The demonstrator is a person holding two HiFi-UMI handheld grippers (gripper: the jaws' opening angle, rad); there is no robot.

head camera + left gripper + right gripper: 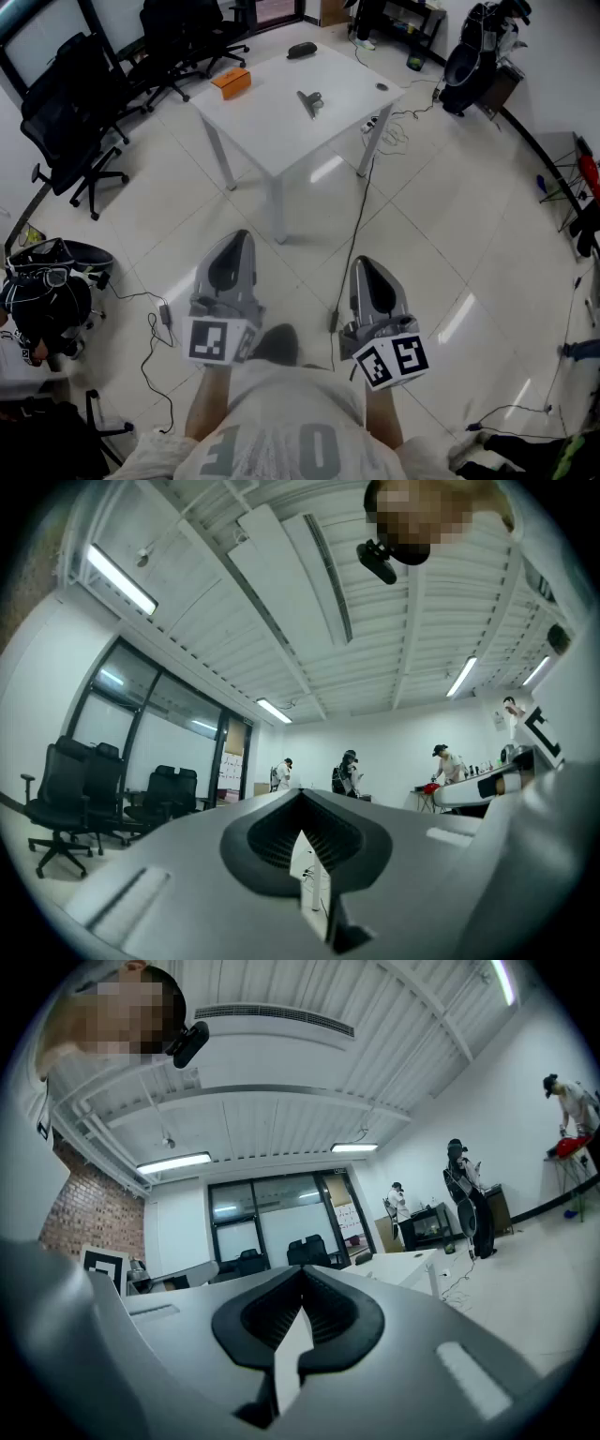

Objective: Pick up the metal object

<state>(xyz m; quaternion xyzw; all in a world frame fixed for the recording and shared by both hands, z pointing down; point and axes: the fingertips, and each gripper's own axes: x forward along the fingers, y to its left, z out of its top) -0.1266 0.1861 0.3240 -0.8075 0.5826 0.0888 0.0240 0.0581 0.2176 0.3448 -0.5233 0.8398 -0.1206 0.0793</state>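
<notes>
I hold my left gripper (238,236) and right gripper (363,264) side by side, pointing forward, jaws closed on nothing. The metal object (310,101) lies on the counter (272,136), well ahead.

The left gripper (302,803) fills the lower half, from 4 to 8 o'clock. Its jaws meet at the tips with nothing between them. Black chairs (66,799) stand at 9 o'clock before a glass wall (159,742). People (349,772) stand far off near centre. The right gripper (450,794) juts in at 4 o'clock. A strip light (120,578) glows at 10 o'clock.
</notes>
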